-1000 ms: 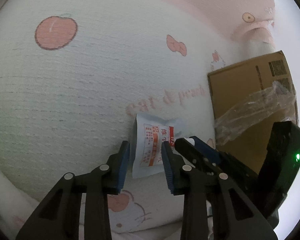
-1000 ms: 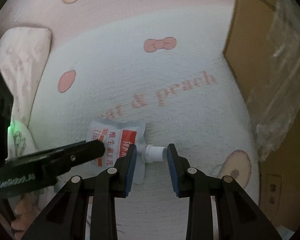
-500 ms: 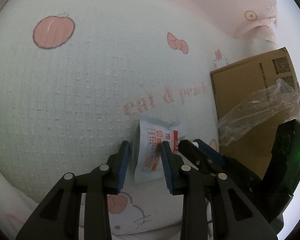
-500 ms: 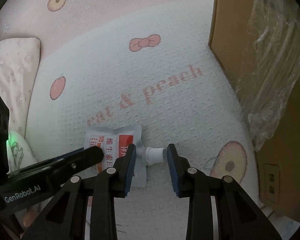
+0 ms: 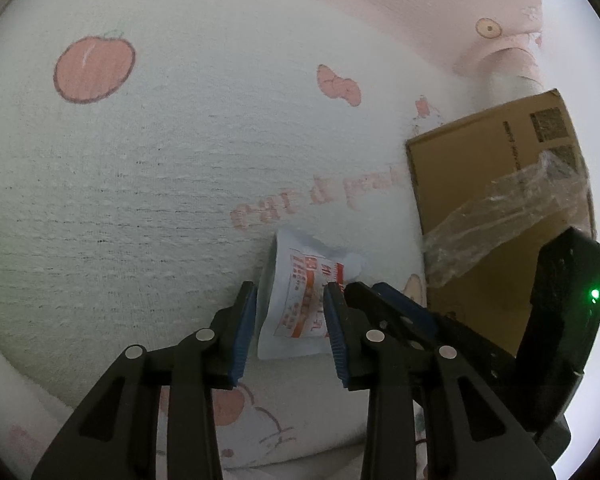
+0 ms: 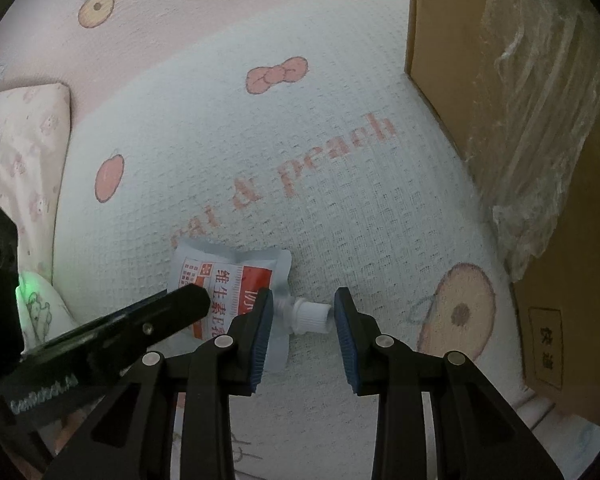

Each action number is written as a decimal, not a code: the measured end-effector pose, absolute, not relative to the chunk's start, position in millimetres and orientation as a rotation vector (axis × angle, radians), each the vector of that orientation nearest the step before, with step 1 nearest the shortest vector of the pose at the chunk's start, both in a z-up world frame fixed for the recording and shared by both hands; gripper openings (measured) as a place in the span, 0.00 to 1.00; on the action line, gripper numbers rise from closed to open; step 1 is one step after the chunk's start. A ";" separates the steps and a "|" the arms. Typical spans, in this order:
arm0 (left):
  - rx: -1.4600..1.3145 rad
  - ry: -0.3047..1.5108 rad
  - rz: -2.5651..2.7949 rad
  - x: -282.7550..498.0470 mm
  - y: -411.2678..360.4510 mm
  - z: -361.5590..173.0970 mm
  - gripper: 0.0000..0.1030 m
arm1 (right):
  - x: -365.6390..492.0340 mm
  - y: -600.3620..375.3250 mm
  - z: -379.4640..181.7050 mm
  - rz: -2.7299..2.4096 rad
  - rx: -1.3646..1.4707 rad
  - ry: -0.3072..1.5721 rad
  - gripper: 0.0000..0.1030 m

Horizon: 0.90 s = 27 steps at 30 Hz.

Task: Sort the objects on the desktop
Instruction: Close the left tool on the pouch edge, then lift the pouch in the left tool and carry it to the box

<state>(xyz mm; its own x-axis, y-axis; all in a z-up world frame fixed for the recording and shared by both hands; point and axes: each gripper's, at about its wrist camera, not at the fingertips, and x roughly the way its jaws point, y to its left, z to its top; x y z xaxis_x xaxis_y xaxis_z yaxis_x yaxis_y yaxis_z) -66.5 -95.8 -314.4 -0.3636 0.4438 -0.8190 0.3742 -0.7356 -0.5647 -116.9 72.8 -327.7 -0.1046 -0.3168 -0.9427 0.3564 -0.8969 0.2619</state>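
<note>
The sorting seems to be at an early point, because the spouted pouch lies flat on the blanket and no gripper has closed on it. In the right wrist view, the right gripper has its fingers apart, one on each side of the white cap, which points toward 3 o'clock. In the left wrist view, the left gripper is also apart, and the pouch body sits between its blue pads, though it is not clear if they touch it. The cardboard box stands at 3 o'clock from the pouch, with clear plastic film draped over it. Its inside is not visible, so its contents cannot be told. Probably the grasping and the placing are both left to do.
</note>
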 end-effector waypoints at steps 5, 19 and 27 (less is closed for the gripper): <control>-1.654 -1.263 2.282 -57.4 -109.6 -301.6 0.35 | -119.0 80.6 -311.4 -2.051 1.688 -0.023 0.28; -1.470 -1.153 2.475 -46.4 -111.0 -203.6 0.35 | -115.5 77.1 -226.6 -2.111 1.456 -0.064 0.28; -1.357 -1.104 2.528 -54.1 -94.8 -154.5 0.35 | -123.1 93.6 -187.0 -2.170 1.363 -0.113 0.28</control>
<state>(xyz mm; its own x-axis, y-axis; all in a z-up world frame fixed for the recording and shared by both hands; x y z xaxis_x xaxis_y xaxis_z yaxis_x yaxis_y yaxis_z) -54.1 -94.8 -154.5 -0.6088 0.3717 -0.7009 0.2616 -0.7400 -0.6197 -123.1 93.6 -187.0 -0.3190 -0.5041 -0.8026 0.4181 -0.8348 0.3581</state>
